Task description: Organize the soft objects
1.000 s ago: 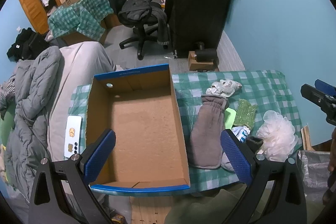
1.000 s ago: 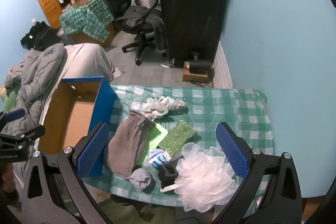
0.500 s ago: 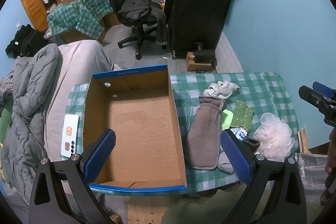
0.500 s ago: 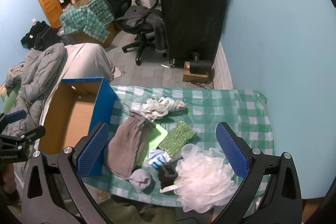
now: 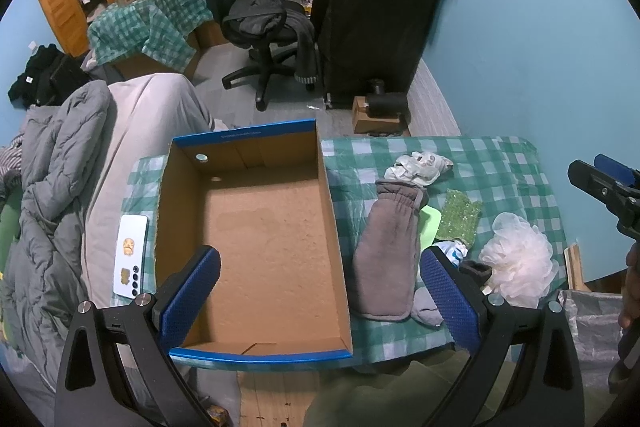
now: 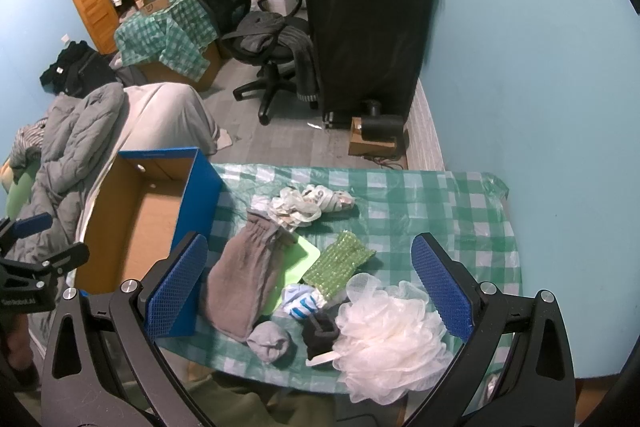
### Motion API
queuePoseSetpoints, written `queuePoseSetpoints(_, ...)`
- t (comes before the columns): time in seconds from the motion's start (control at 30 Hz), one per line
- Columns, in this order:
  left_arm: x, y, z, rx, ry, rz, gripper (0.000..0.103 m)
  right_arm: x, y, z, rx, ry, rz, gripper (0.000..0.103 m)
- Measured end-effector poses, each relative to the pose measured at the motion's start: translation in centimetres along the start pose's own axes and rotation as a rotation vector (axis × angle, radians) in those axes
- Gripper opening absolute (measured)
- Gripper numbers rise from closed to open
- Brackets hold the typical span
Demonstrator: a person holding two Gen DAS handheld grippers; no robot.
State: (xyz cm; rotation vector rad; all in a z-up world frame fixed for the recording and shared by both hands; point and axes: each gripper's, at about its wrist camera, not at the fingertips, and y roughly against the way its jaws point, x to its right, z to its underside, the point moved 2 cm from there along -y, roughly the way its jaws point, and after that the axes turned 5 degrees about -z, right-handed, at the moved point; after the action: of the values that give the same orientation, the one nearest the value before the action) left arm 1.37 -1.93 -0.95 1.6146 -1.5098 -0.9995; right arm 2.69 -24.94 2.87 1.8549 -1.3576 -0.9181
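Little has changed: both views have only drifted slightly. The left tool and right tool hang wide open, empty; the box holds nothing yet.

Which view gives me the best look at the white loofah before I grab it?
The right wrist view: the loofah sits whole and large between the open right gripper fingers. The left wrist view shows the loofah smaller, off toward the right edge, partly behind a finger.
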Motion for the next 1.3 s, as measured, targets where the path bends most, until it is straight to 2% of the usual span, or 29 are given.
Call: queuePoseSetpoints(1.3, 1.2, -0.3, 0.9, -0.011, -0.003, 0.019, 0.101, 0.1, -0.1, 0.1, -0.005, -0.001, 0.0, 0.101)
